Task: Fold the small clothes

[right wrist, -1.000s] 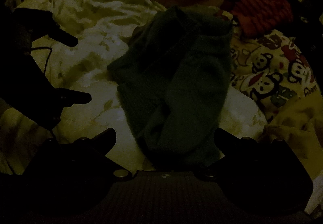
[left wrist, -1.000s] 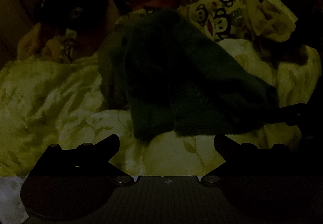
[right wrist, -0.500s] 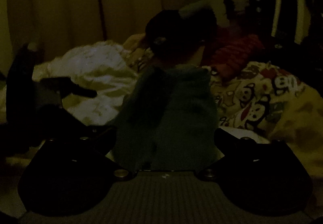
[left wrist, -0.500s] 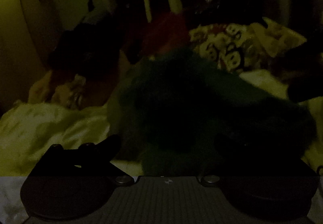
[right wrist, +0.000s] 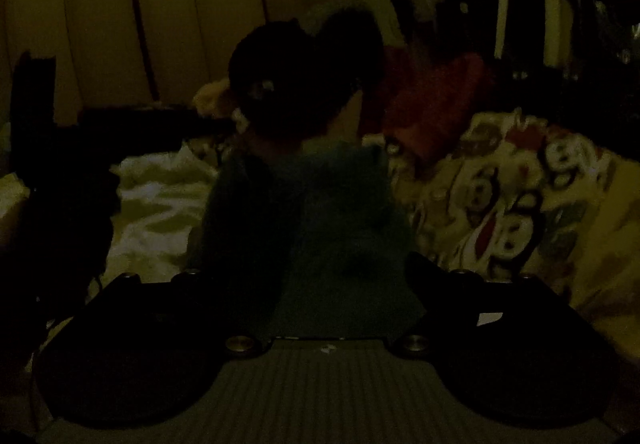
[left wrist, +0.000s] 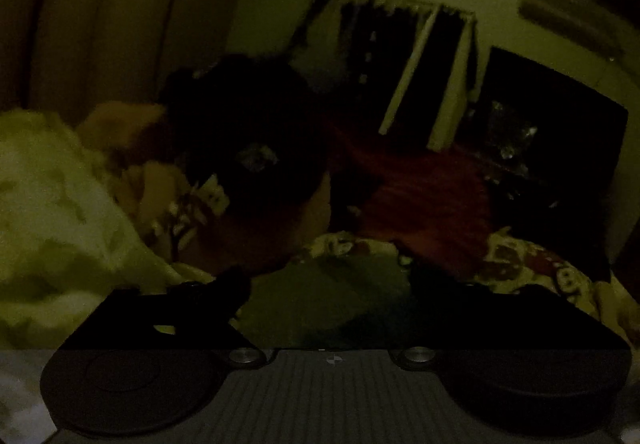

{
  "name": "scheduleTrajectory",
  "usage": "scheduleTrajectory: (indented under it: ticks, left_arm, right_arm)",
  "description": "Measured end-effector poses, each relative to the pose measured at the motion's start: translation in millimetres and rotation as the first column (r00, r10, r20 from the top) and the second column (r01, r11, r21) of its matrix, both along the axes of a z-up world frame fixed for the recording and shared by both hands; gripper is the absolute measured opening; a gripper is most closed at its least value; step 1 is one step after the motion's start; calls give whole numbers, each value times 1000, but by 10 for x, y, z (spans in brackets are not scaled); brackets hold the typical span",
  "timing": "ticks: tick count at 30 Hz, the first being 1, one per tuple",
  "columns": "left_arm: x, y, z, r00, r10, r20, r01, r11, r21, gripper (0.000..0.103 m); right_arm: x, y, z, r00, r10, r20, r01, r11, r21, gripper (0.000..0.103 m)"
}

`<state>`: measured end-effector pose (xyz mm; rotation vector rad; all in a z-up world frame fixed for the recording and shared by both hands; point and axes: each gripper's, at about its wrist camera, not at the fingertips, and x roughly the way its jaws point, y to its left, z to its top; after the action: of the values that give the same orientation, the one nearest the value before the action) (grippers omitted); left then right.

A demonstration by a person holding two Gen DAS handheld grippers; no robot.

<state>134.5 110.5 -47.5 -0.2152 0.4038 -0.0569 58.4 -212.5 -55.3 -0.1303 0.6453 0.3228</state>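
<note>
The room is very dim. A dark green knitted garment [right wrist: 320, 228] lies on a bed covered by a pale leaf-patterned sheet [right wrist: 156, 204]. In the right wrist view it runs from between the fingers of the right gripper [right wrist: 320, 276] up toward the far pile of clothes. The jaws of this gripper stand wide and are closing, with the green garment between them; the pads do not seem to press on it. In the left wrist view the left gripper [left wrist: 328, 284] also stands with its jaws wide apart, and the near end of the green garment [left wrist: 332, 296] sits in the gap between them, not clamped as far as the dark picture shows.

Behind the garment lie a black piece of clothing [right wrist: 304, 72], a red knitted one [right wrist: 436, 96] and, to the right, a cloth printed with cartoon monkey faces [right wrist: 516, 204]. At the left edge of the right wrist view the other gripper shows as a dark shape [right wrist: 60, 172]. Curtains [right wrist: 140, 4] hang behind the bed.
</note>
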Motion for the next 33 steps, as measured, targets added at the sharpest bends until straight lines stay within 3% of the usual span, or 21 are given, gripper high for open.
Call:
scheduleTrajectory:
  ticks: [2, 4, 6, 8, 9, 10, 12, 13, 15, 18, 21, 24, 28, 33]
  left_arm:
    - [167, -22, -64, 998, -36, -46, 38, 998, 45, 103]
    - [298, -104, -142, 989, -114, -92, 123, 988, 96, 103]
    - [334, -180, -183, 974, -206, -92, 214, 973, 88, 103]
    - [358, -260, -217, 959, -273, -74, 279, 955, 99, 103]
    - [406, -328, -233, 947, -311, -87, 319, 941, 115, 103]
    - [448, -389, -257, 933, -342, -111, 355, 926, 129, 103]
    - [537, -507, -357, 913, -370, -171, 397, 903, 166, 103]
    - [553, -542, -406, 915, -361, -179, 392, 901, 187, 103]
    - [546, -517, -443, 920, -355, -165, 380, 912, 158, 103]
    - [415, -501, -337, 931, -336, -140, 354, 926, 129, 82]
    - [141, -499, -152, 941, -326, -93, 336, 933, 129, 79]
    - [-208, -486, 116, 953, -302, -22, 303, 947, 109, 80]
    - [-731, -482, 533, 950, -295, 103, 289, 955, 68, 80]
    - [-1405, -472, 1076, 902, -289, 322, 302, 953, 12, 80]
  right_arm:
    - [7, 40, -157, 1000, 0, -26, -1, 1000, -31, 82]
    - [-1, 75, -273, 999, -31, -30, 27, 994, -106, 65]
    - [-24, -13, -329, 998, -62, -11, 60, 992, -115, 60]
    - [-72, -161, -316, 995, -99, -9, 98, 993, -71, 39]
    - [-88, -220, -317, 994, -108, -12, 107, 992, -60, 18]
    - [-109, -289, -317, 993, -118, -7, 118, 992, -53, 15]
    - [-154, -417, -294, 988, -156, 9, 157, 987, -20, 13]
    - [-172, -475, -284, 985, -173, 12, 173, 985, -6, 13]
    - [-200, -573, -276, 978, -206, 17, 206, 978, 16, 13]
    - [-235, -714, -291, 970, -240, 25, 238, 969, 64, 12]
    - [-273, -783, -263, 966, -254, 42, 248, 962, 116, 12]
    - [-341, -814, -108, 962, -256, 98, 238, 958, 162, 11]
    - [-558, -827, 329, 945, -232, 228, 185, 960, 208, 10]
    - [-921, -831, 984, 886, -217, 410, 113, 958, 262, 9]
